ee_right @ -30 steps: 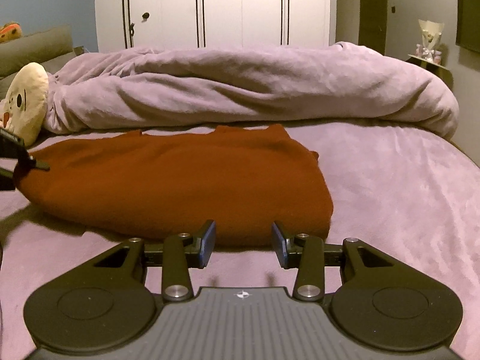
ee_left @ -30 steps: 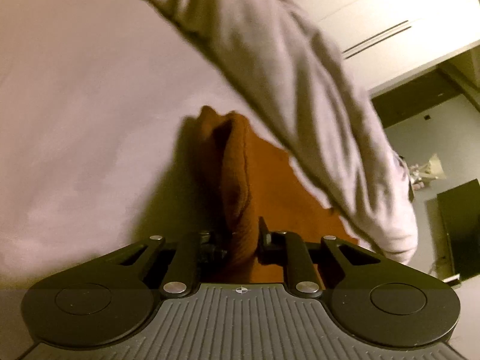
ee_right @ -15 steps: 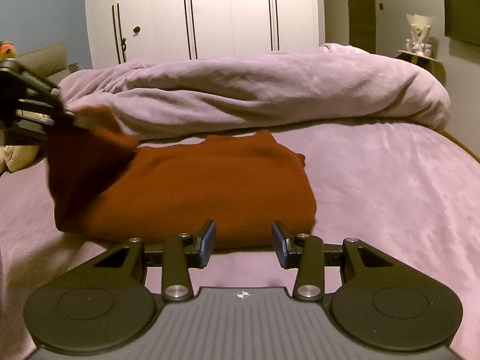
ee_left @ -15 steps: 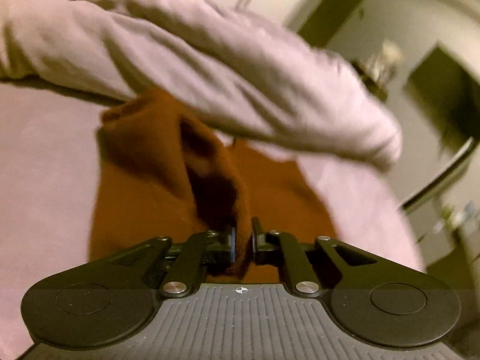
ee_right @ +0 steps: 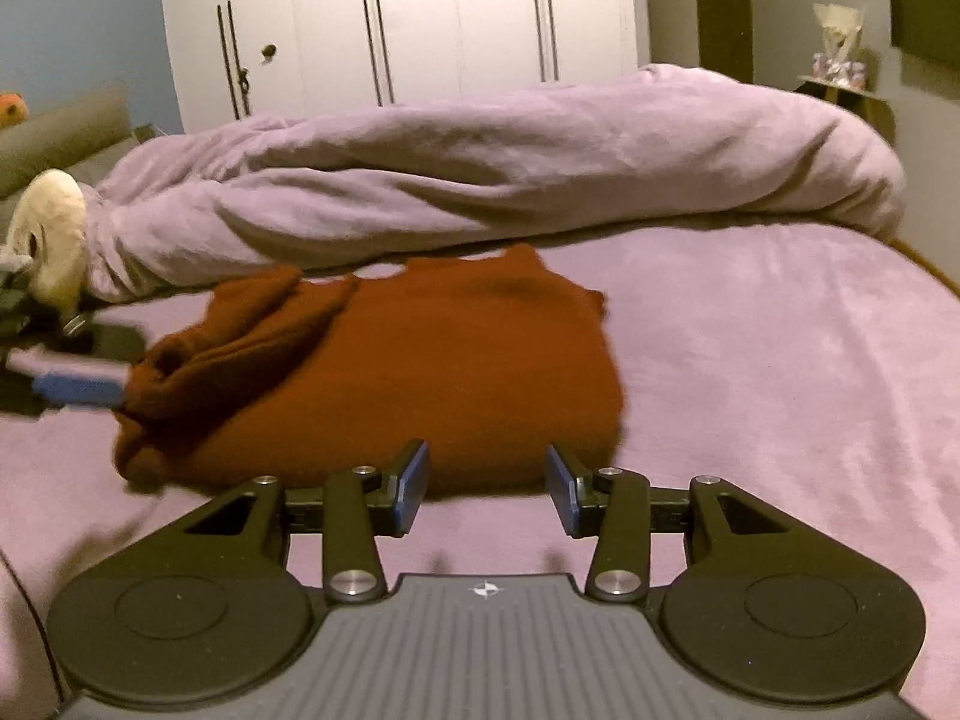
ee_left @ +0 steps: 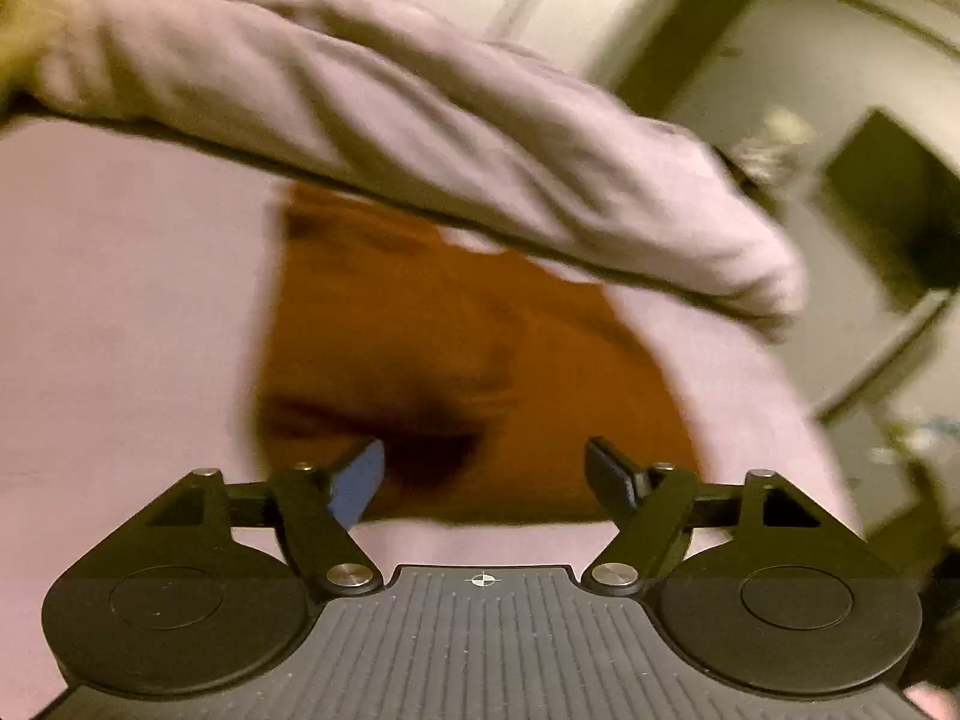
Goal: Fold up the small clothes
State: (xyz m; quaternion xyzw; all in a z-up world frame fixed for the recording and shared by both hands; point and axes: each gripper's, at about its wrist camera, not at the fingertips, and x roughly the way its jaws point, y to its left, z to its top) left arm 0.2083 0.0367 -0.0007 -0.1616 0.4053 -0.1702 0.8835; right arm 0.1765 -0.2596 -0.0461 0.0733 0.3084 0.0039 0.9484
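Observation:
A rust-brown knit garment lies folded on the purple bed cover, its left part laid over the body in a loose bunch. It fills the middle of the blurred left wrist view. My left gripper is open and empty just at the garment's near edge; it also shows at the left of the right wrist view, beside the bunched end. My right gripper is open and empty at the garment's front edge, not touching it.
A rolled lilac duvet lies across the bed behind the garment. A cream plush toy sits at the far left. White wardrobes and a small shelf stand beyond. Bed cover extends to the right.
My left gripper lifted the garment's left end, carried it over the body, then opened and let it drop. The right gripper stayed open at the front edge.

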